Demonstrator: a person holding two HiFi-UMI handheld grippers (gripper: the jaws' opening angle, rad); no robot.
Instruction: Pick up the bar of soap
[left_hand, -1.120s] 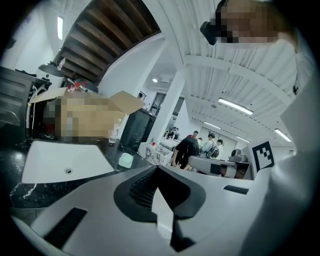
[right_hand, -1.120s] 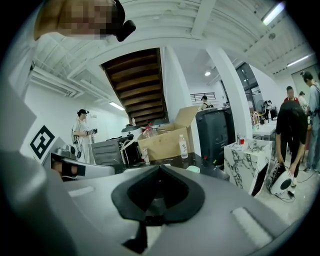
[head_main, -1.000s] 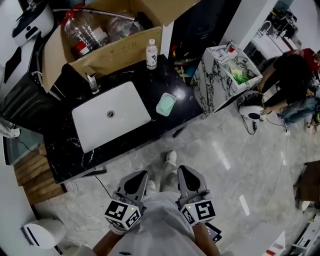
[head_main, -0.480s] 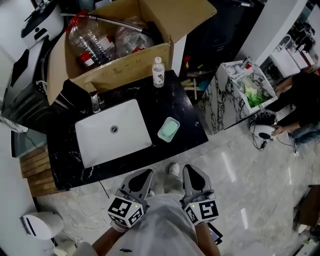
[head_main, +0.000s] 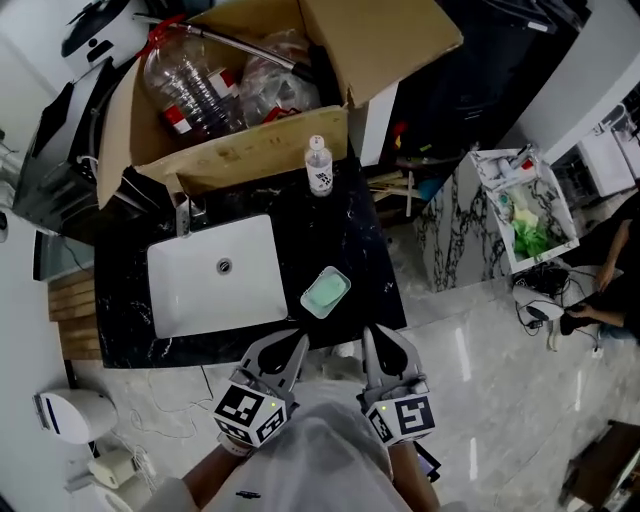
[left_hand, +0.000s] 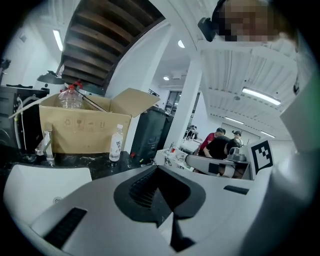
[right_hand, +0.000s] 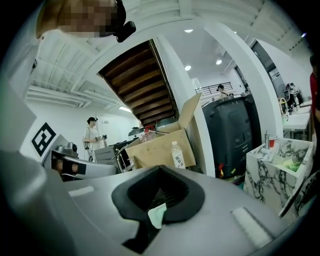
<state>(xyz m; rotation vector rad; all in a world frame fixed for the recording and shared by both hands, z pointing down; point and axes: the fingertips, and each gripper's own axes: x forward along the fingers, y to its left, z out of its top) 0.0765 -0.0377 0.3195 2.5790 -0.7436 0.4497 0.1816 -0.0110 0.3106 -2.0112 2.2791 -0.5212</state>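
Note:
The bar of soap (head_main: 325, 293) is pale green and lies in a matching dish on the black marble counter (head_main: 350, 240), just right of the white sink (head_main: 215, 275). Both grippers are held low in front of the person, short of the counter's near edge. My left gripper (head_main: 297, 343) is shut and empty, below and a little left of the soap. My right gripper (head_main: 372, 333) is shut and empty too, below and right of it. In the right gripper view a pale green sliver of the soap (right_hand: 157, 215) shows through the gap under the closed jaws.
A small clear bottle (head_main: 319, 165) stands at the counter's back edge, a faucet (head_main: 183, 215) behind the sink. An open cardboard box (head_main: 250, 140) with plastic bottles sits behind. A marble stand (head_main: 455, 225) is to the right, a person (head_main: 612, 300) beyond it.
The view has closed in on the counter: the sink and soap have slid down toward both grippers. The grippers stay side by side and shut.

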